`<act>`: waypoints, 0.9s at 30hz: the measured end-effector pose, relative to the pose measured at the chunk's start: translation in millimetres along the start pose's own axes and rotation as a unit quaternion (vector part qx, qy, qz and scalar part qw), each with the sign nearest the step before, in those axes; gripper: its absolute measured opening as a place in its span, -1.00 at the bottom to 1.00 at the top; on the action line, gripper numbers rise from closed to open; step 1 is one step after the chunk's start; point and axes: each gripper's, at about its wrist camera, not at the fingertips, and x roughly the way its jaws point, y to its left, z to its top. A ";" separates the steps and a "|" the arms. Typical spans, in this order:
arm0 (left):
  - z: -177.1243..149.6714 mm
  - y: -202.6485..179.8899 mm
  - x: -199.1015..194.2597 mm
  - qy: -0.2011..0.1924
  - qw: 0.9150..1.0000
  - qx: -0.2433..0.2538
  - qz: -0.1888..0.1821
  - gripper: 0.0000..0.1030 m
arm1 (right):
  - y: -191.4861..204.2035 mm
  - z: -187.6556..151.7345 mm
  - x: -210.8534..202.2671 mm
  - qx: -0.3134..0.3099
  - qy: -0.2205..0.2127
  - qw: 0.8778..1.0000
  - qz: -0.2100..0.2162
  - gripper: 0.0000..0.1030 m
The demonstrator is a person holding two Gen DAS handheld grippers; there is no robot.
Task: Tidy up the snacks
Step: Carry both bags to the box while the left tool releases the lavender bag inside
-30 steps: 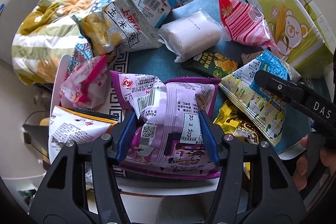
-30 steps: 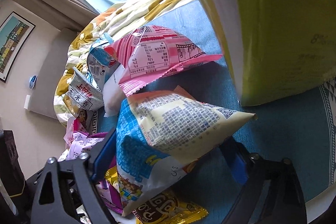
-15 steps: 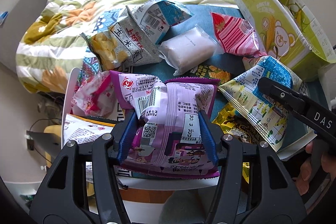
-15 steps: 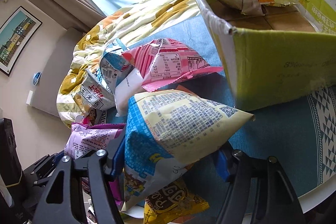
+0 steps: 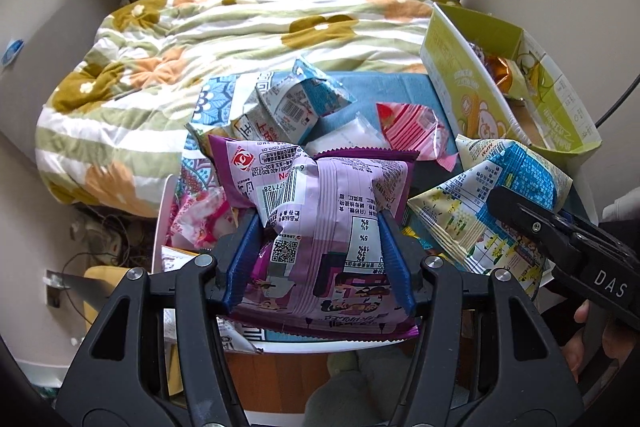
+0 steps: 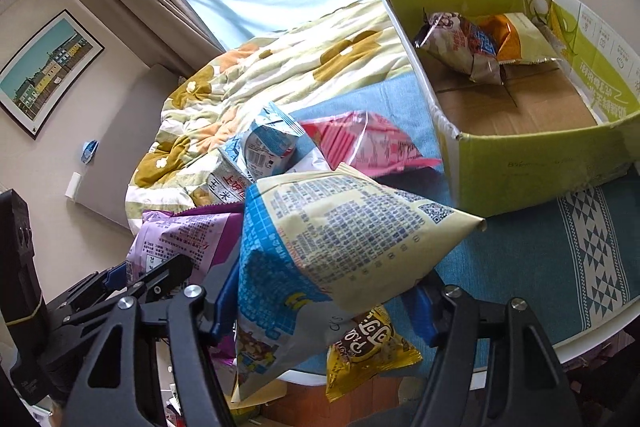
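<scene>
My left gripper [image 5: 318, 259] is shut on a purple snack bag [image 5: 332, 211] and holds it above the table's near edge. My right gripper [image 6: 324, 303] is shut on a blue and cream snack bag [image 6: 332, 247], lifted above the table; that bag also shows in the left wrist view [image 5: 496, 211]. A green cardboard box [image 6: 532, 167] stands at the right with two snack bags [image 6: 460, 43] inside. More bags lie on the blue cloth: a pink one [image 6: 368, 143], a blue-white one [image 5: 304, 103], a clear white one [image 5: 352, 135].
A yellow snack bag [image 6: 368, 347] lies at the table edge under my right gripper. A flowered quilt [image 5: 200, 39] covers the bed behind the table. The purple bag [image 6: 180, 235] and left gripper show left in the right wrist view.
Both grippers have risen and pulled back with their bags. The box's inside has come into the right wrist view.
</scene>
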 end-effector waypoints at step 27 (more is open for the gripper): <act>137.4 -180.6 4.8 -0.064 0.993 0.028 -0.093 0.05 | -101.3 120.5 -125.2 -0.041 -0.104 0.992 -0.052 0.21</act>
